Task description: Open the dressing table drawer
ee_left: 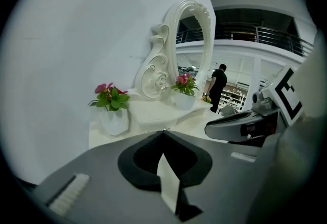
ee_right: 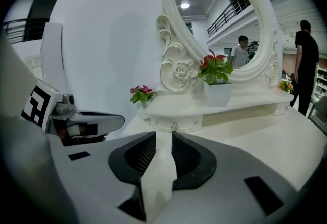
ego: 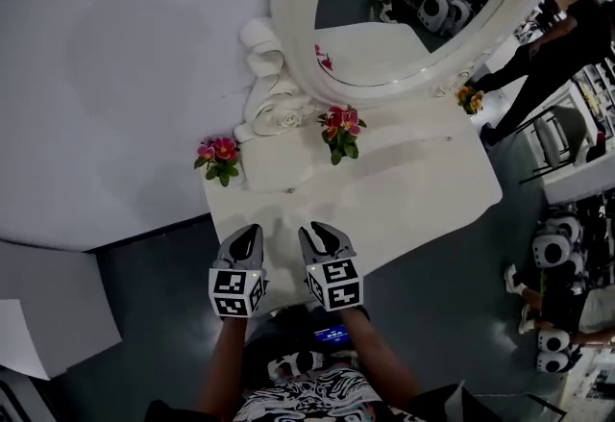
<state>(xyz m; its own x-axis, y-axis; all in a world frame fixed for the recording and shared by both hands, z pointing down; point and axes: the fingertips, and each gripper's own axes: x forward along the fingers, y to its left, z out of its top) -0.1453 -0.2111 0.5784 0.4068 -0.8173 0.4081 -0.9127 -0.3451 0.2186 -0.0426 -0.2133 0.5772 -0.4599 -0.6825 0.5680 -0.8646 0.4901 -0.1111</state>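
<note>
The drawer (ee_right: 188, 124) sits flush in the front of the raised shelf (ee_right: 240, 100) at the back of the white worktop (ego: 423, 204), below the oval mirror (ee_right: 225, 24). Its face and small knob (ee_right: 174, 127) point toward the person, at 6 o'clock in the head view, and its long axis runs roughly 9 to 3 o'clock. The left gripper (ego: 252, 232) hangs above the worktop's near edge, jaws clenched tip to tip and empty. The right gripper (ego: 315, 232), just beside it at 3 o'clock, has its jaws released with nothing between them; the knob lies ahead at 12 o'clock, apart from them. 2 flower pots (ego: 219, 159) flank the shelf
</note>
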